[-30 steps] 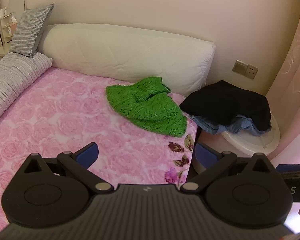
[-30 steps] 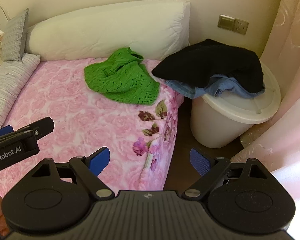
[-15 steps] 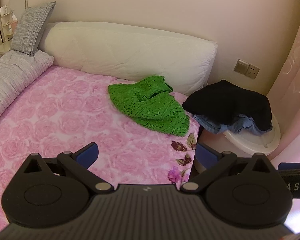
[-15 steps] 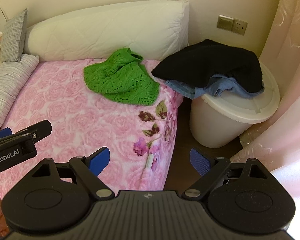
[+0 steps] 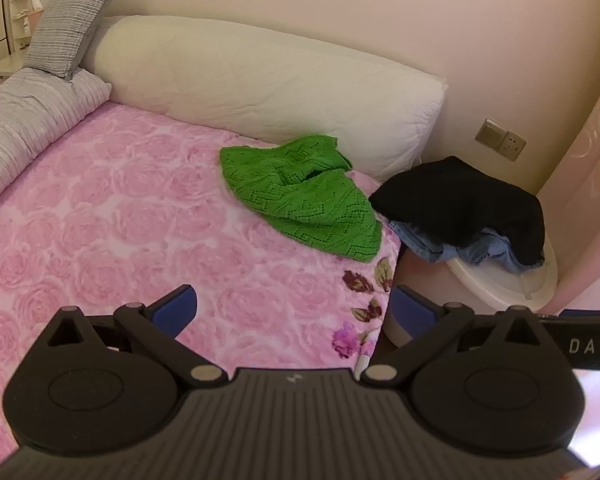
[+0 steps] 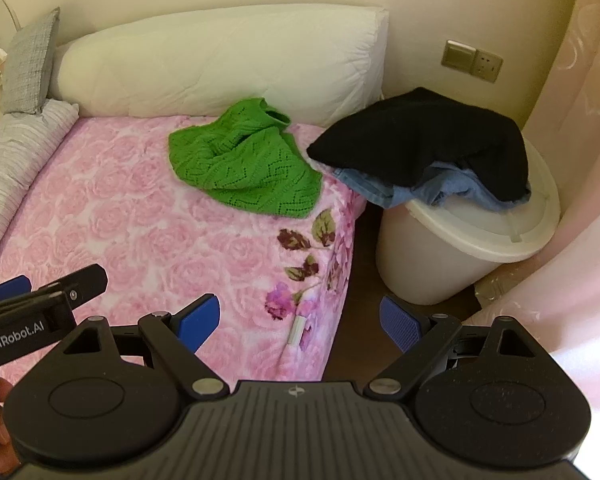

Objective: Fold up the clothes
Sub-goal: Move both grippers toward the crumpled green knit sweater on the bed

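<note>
A crumpled green knit sweater point(image 5: 300, 196) lies on the pink rose bedspread point(image 5: 112, 216) near the bed's far right corner; it also shows in the right wrist view point(image 6: 244, 164). A black garment point(image 5: 464, 200) lies over blue jeans point(image 5: 476, 248) on the white bin's lid; both show in the right wrist view, black garment point(image 6: 424, 136), jeans point(image 6: 440, 188). My left gripper point(image 5: 294, 310) is open and empty, above the bed's near right part. My right gripper point(image 6: 300, 320) is open and empty, over the bed's right edge. The left gripper's body point(image 6: 32, 312) shows at the right view's left edge.
A long white bolster point(image 5: 260, 84) lines the wall behind the sweater. Grey striped pillows point(image 5: 24, 120) lie at the bed's left. The white bin point(image 6: 460, 256) stands in the dark floor gap beside the bed. A pink curtain point(image 6: 580, 160) hangs at right. A wall socket point(image 6: 472, 60) sits above the bin.
Both grippers stayed open and empty. The left gripper's view shifted a little, so the sweater and bin sit slightly lower and further right. The right gripper barely moved.
</note>
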{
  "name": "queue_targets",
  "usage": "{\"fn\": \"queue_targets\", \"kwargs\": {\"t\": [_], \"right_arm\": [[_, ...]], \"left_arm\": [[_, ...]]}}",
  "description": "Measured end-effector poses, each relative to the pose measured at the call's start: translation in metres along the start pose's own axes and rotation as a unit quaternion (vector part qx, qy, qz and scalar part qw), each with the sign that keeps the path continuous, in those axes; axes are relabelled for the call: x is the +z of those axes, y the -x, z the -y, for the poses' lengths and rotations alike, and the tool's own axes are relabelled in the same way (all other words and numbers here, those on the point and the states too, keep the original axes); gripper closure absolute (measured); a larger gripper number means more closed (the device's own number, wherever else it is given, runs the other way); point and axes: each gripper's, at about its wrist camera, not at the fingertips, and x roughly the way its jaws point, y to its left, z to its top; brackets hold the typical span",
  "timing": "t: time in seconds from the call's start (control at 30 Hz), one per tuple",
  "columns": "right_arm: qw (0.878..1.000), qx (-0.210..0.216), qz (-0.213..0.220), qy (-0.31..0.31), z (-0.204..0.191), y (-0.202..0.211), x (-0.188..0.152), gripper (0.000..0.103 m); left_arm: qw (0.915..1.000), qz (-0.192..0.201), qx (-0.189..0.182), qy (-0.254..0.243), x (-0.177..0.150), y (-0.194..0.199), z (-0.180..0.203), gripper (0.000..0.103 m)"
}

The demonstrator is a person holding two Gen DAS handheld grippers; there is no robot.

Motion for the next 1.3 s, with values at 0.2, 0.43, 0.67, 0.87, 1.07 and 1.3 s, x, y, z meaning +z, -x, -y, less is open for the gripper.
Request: {"fn": "queue_targets", "kwargs": {"t": [0.2,0.43,0.67,0.87,1.07,1.3], "right_arm": [[1.000,0.006,-0.004,0.014,-0.005,-0.015,0.017,0.013],[1.000,0.017,-0.013,0.023,-0.003,-0.039,0.041,0.013],[0.999,0.028,-0.027,0.031,0.001,-0.063,0.062,0.013],[0.998,0.033,-0.037,0.033,0.005,-0.079,0.077,0.013],[0.998,0.035,-0.044,0.027,0.010,-0.092,0.087,0.013],[0.998,0.035,-0.053,0.024,0.016,-0.106,0.099,0.013]], "left_arm": [[0.9998,-0.003,0.016,0.010,0.013,-0.013,-0.001,0.001],[0.9995,-0.007,0.025,0.019,0.031,-0.032,0.001,0.001],[0.9988,-0.021,0.036,0.025,0.048,-0.054,0.007,0.001],[0.9984,-0.028,0.042,0.025,0.058,-0.071,0.011,0.001],[0.9982,-0.035,0.045,0.022,0.067,-0.086,0.016,0.001],[0.9977,-0.044,0.048,0.019,0.081,-0.105,0.021,0.001]]}}
